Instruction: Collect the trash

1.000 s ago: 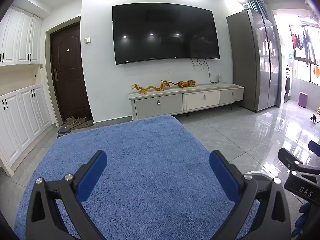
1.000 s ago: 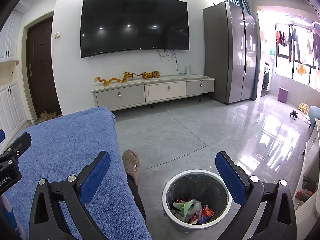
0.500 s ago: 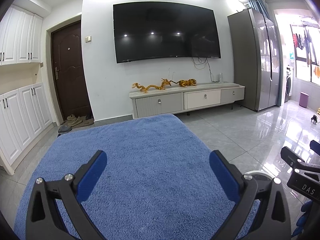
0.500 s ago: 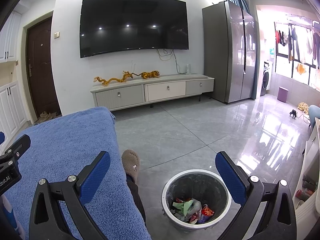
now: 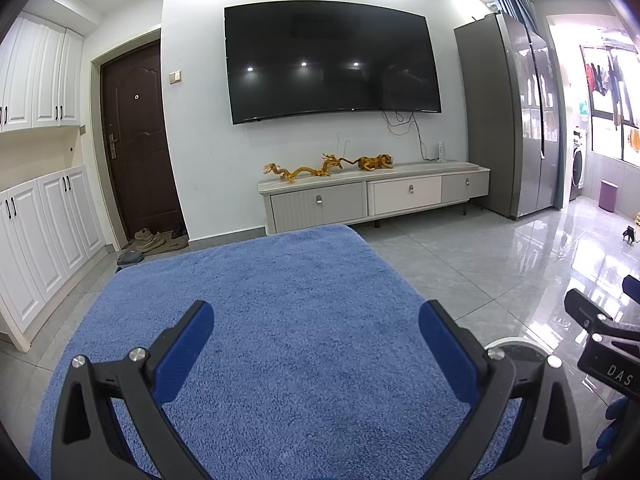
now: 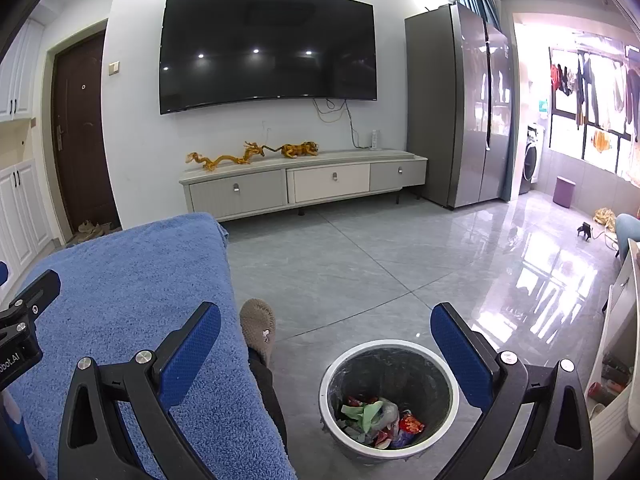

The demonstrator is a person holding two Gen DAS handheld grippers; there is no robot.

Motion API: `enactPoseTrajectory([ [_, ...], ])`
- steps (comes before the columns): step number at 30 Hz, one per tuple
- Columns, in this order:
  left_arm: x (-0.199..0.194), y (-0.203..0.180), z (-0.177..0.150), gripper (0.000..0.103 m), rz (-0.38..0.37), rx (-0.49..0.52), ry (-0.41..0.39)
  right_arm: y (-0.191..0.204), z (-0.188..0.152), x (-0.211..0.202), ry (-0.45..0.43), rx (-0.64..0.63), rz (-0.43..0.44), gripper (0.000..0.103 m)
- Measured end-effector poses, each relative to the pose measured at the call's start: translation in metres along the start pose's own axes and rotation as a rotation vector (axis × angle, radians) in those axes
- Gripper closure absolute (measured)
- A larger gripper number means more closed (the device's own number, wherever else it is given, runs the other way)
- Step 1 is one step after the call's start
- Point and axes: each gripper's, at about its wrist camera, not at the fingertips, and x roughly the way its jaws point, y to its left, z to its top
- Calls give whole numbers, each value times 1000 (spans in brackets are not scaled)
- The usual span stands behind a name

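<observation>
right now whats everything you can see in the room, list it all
blue towel: 1, blue, spread over the surface under both grippers
trash bin: 1, white rim, on the floor right of the towel, wrappers inside
tv: 1, black, on the wall
tv cabinet: 1, grey and white, under the tv
dragon figures: golden, count unclear, on the cabinet
fridge: 1, grey, right of the cabinet
door: 1, dark brown, left
stool: 1, purple, far right
slipper: 1, tan, on a foot by the towel's edge
left gripper: open, blue pads
right gripper: open, blue pads
</observation>
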Motion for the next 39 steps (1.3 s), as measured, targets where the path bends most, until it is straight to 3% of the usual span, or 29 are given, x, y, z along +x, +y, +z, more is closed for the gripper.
enactPoseTrajectory([
  [39,-4,0,-3,0,5,-2,-2,1,3,0,-12,-6,-10,0],
])
